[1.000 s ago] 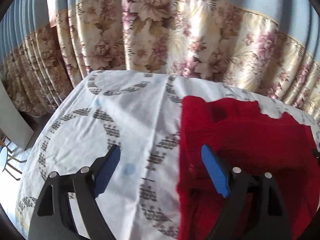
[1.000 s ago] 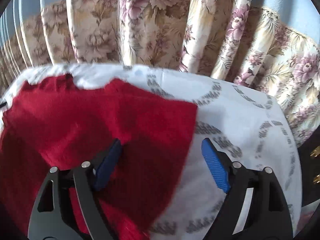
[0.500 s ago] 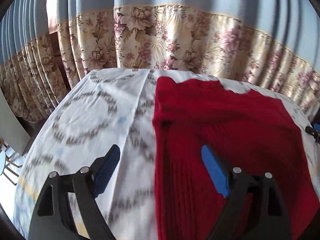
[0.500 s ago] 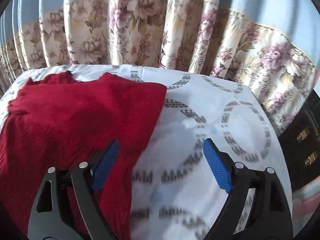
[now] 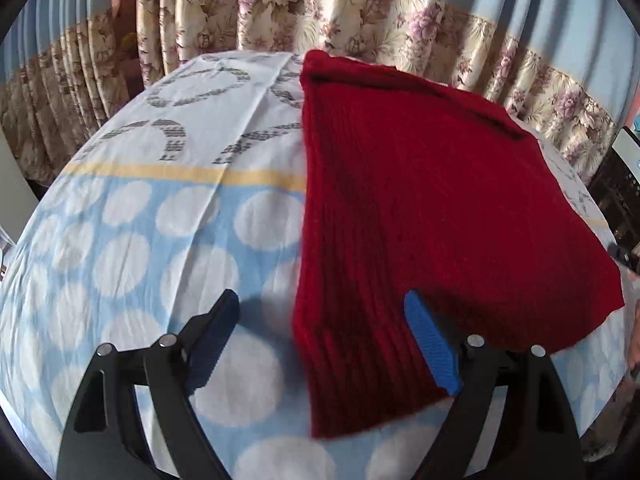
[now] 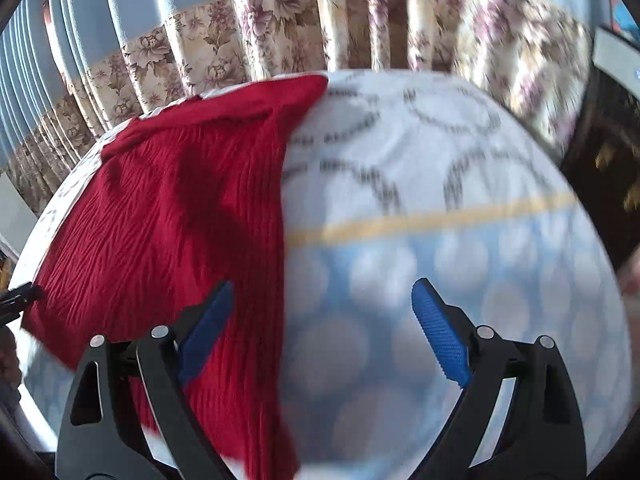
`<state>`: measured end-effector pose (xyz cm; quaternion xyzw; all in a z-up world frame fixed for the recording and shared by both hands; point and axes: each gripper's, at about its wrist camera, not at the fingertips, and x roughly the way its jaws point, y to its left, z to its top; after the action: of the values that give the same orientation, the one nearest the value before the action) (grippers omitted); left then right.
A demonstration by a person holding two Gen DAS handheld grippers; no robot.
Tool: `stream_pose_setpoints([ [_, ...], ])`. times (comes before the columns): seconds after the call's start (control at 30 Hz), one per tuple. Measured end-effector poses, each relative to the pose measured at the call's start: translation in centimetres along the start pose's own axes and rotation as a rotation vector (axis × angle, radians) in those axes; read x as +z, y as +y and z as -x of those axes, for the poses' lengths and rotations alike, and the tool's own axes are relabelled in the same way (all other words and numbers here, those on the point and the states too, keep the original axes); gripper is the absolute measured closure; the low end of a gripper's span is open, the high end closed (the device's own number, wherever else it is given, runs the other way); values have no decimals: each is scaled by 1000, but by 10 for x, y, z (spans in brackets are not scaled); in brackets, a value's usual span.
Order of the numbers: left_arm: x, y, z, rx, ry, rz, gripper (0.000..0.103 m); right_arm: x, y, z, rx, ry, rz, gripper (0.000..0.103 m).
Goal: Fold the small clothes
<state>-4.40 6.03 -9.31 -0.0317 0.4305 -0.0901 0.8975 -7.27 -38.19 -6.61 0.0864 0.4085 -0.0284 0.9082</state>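
Observation:
A red knitted garment (image 5: 420,200) lies flat on the cloth-covered table, reaching from the far edge toward me. My left gripper (image 5: 324,336) is open and empty, straddling the garment's near left edge, its right fingertip (image 5: 424,328) over the knit. In the right wrist view the same garment (image 6: 180,220) fills the left half. My right gripper (image 6: 320,320) is open and empty over its right edge, the left fingertip (image 6: 208,320) above the knit. That view is motion-blurred.
The table wears a white cloth with grey rings and a blue part with white dots (image 5: 120,264), split by a yellow band. Floral curtains (image 5: 360,20) hang close behind. Dark furniture (image 5: 616,184) stands at the right.
Both grippers have pulled back toward the near side of the table. The blue dotted part of the cloth and the garment's near edge have come into view. Both stay open.

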Motion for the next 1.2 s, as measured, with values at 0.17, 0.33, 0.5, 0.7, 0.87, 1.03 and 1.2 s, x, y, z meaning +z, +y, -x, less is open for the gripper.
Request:
stream_pose_setpoints([
  [0.17,-5,-9,1,-29,-12,34,15,-30,18,19,30,-35,-6,12],
  [0.33,-9,-38,1,-46,-5,-33,24,-37,24,18,50,-41,-35,12],
  [0.5,-9,-42,0,-134,-4,-14,76,-45,29,19,46,-29,-27,12],
  [0.7,-8,-33,6,-172,-27,27,87,-51,28,12,46,20,-37,30],
  [0.87,-6,-25,19,-178,-50,32,89,-51,34,7,63,33,-19,82],
  [1.03,-5,-20,53,-180,-111,0,89,-51,59,30,125,-16,93,94],
  [1.2,-18,-7,74,-179,-83,4,89,-55,57,70,167,-58,128,94],
])
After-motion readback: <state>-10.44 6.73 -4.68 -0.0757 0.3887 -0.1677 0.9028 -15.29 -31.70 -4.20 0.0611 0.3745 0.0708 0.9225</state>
